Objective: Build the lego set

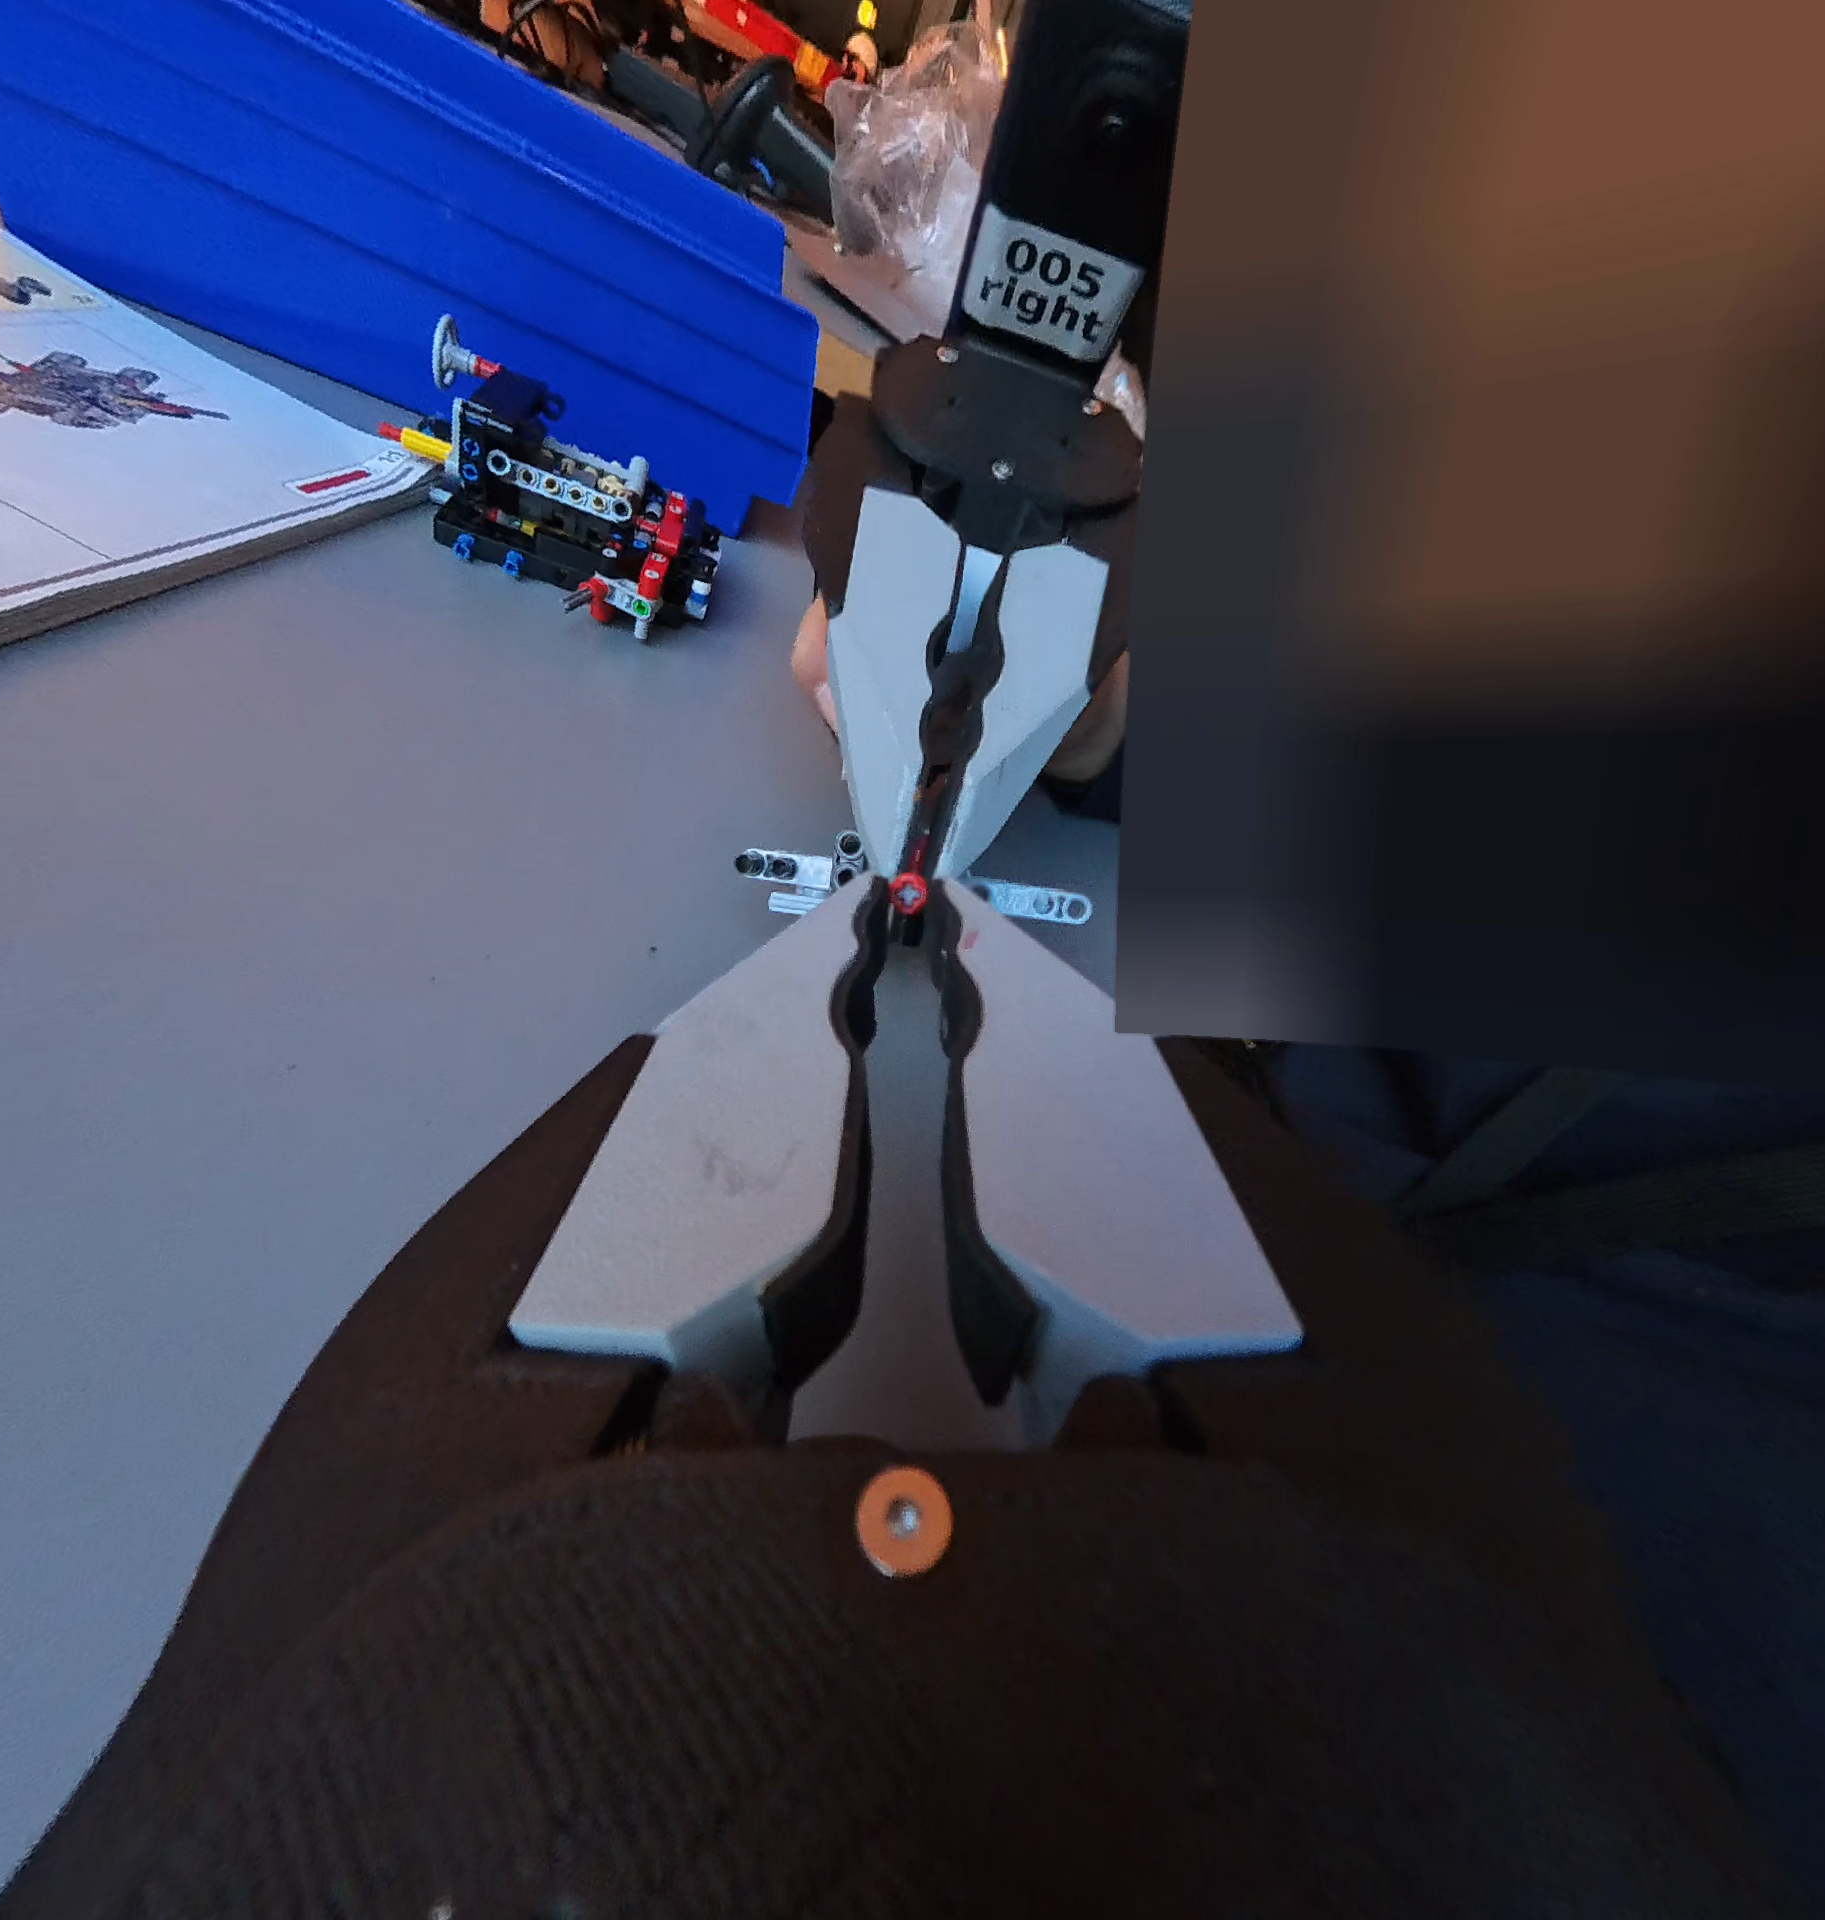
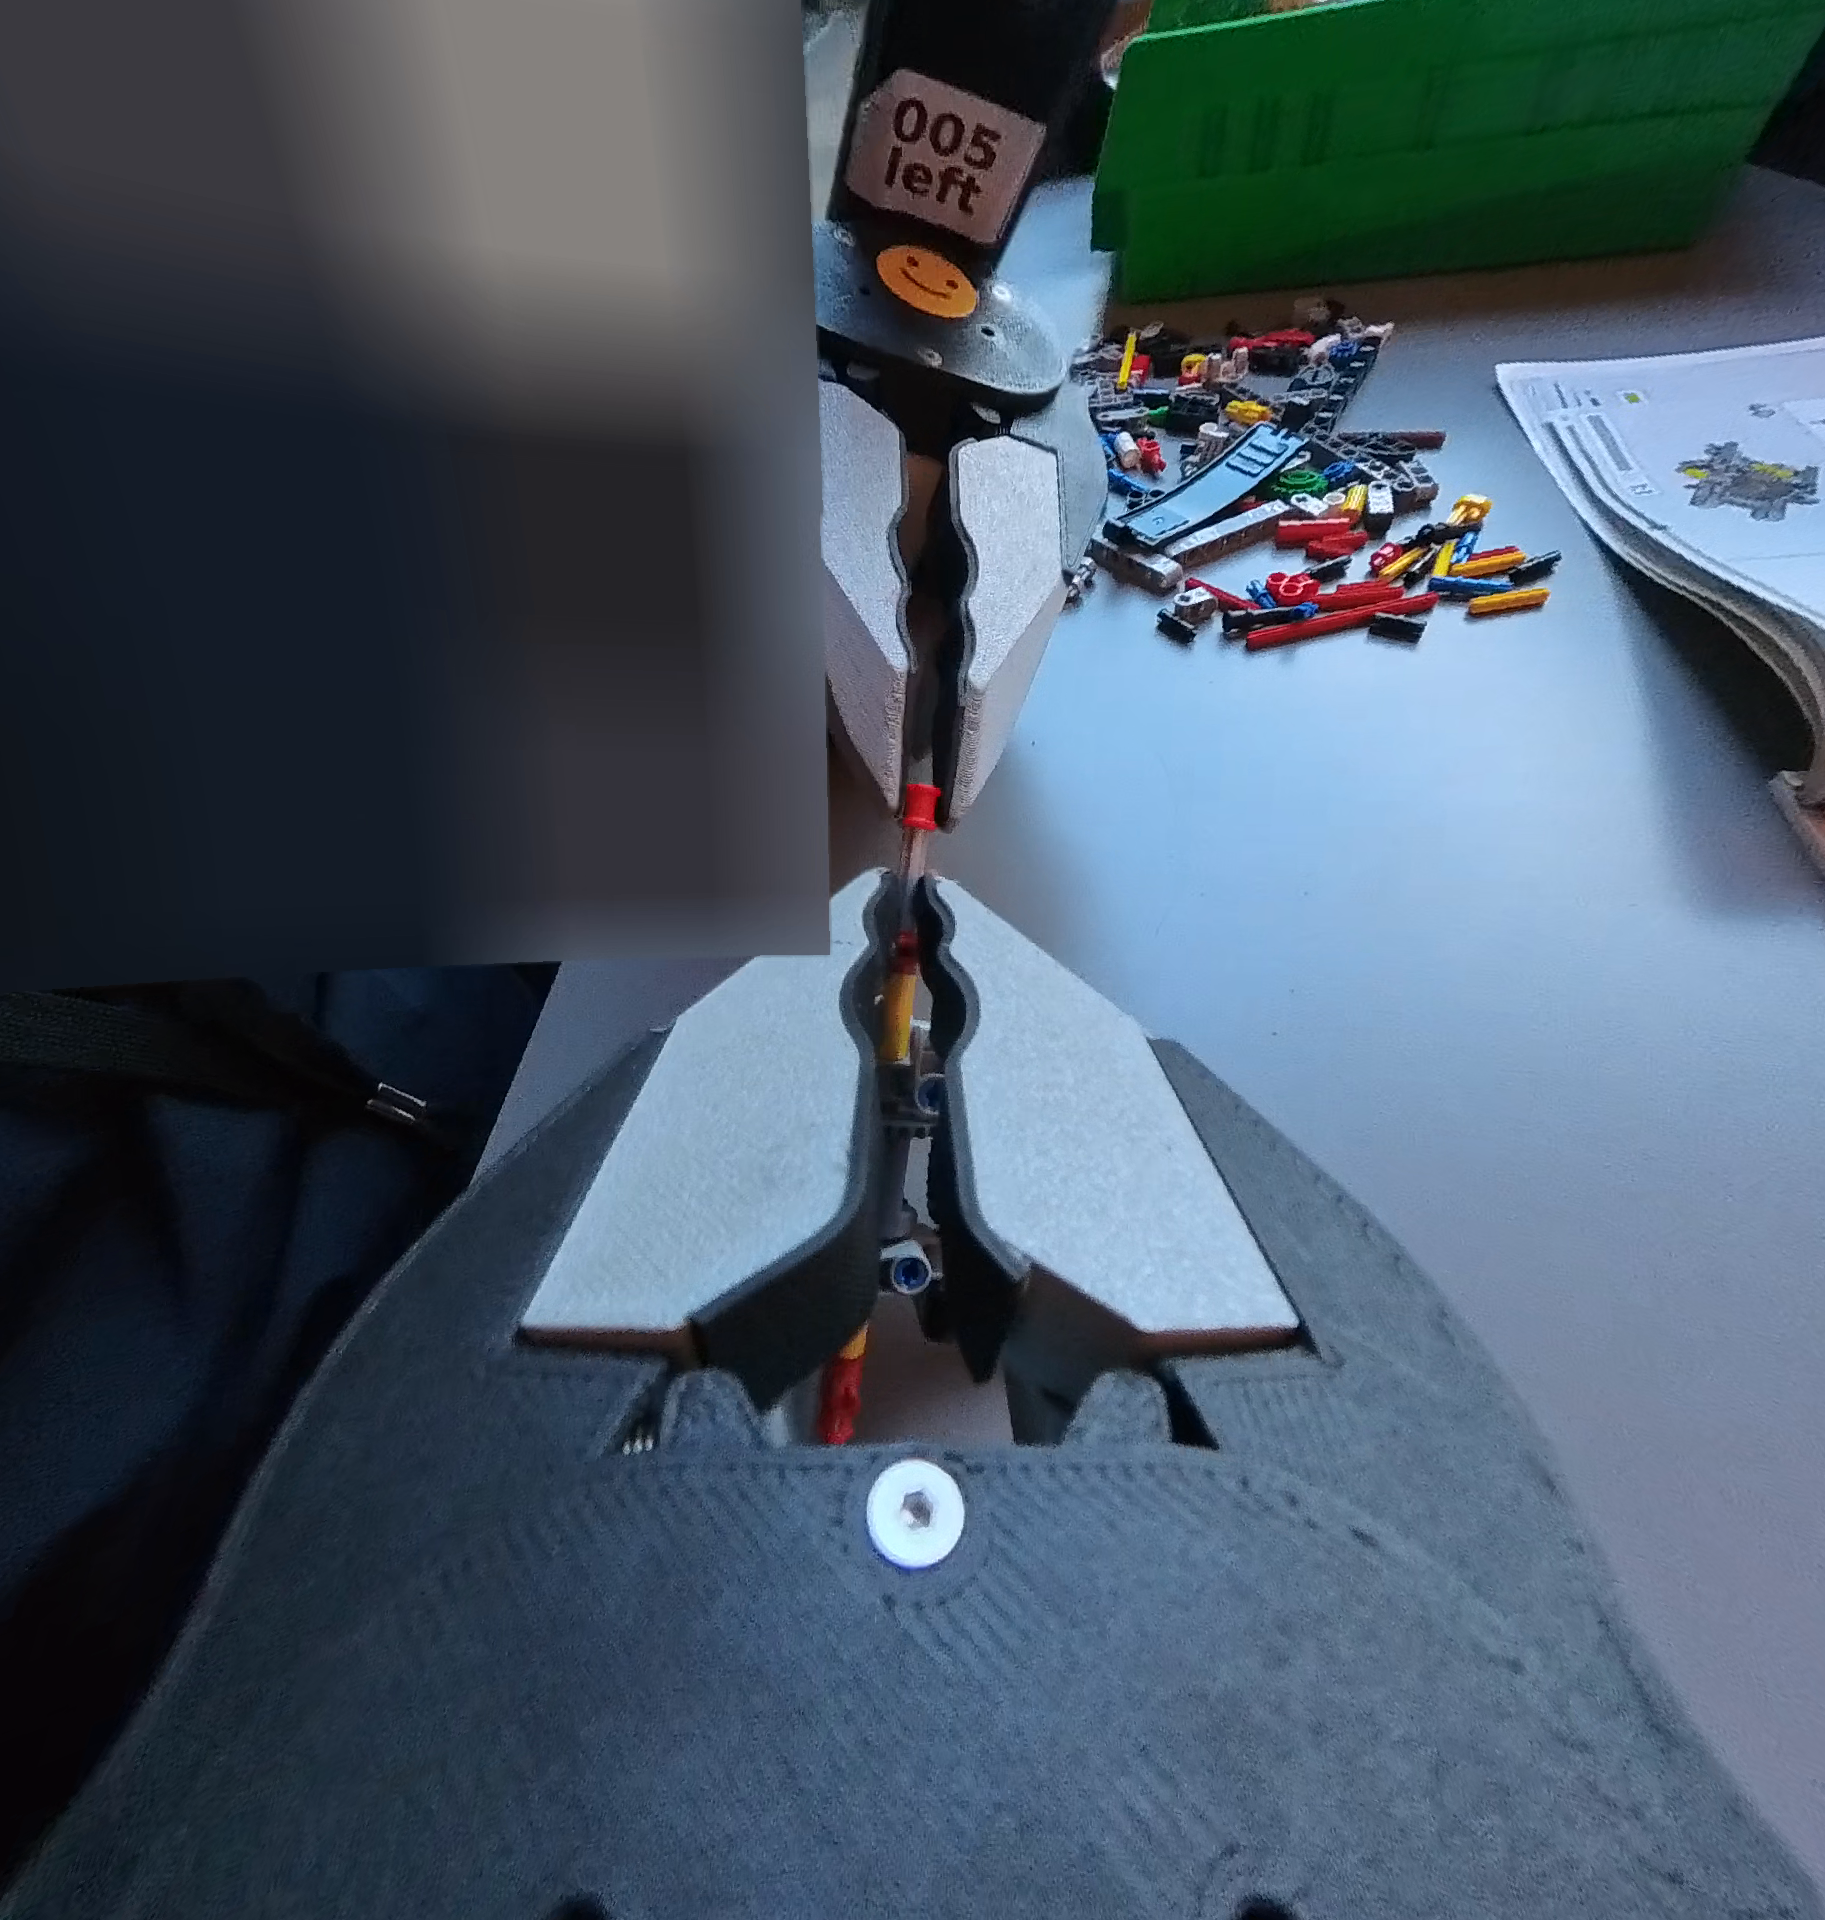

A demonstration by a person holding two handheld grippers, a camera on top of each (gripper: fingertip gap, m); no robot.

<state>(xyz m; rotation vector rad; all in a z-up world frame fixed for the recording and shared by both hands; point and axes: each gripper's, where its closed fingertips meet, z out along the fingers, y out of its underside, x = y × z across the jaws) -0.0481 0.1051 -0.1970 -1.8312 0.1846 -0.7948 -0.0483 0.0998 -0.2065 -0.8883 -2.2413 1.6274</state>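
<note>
My left gripper (image 1: 908,891) is shut on a small red bush (image 1: 909,894), which also shows at its tips in the right wrist view (image 2: 920,805). A thin grey axle (image 2: 910,847) runs from the bush into my right gripper (image 2: 903,883). The right gripper is shut on that axle. More of the same small assembly lies back between its fingers: a yellow sleeve (image 2: 895,1013), red parts and a grey connector (image 2: 903,1101). The two grippers meet tip to tip above the grey table (image 1: 368,935). The right gripper comes down from above in the left wrist view (image 1: 913,857).
A blue bin (image 1: 368,208), an open instruction booklet (image 1: 108,468) and a small brick-built model (image 1: 575,520) sit at the left. Grey loose parts (image 1: 794,868) lie just behind the tips. A green bin (image 2: 1407,135), a pile of loose pieces (image 2: 1303,499) and a booklet (image 2: 1718,499) show at the right. The grippers are tip to tip, or close to it.
</note>
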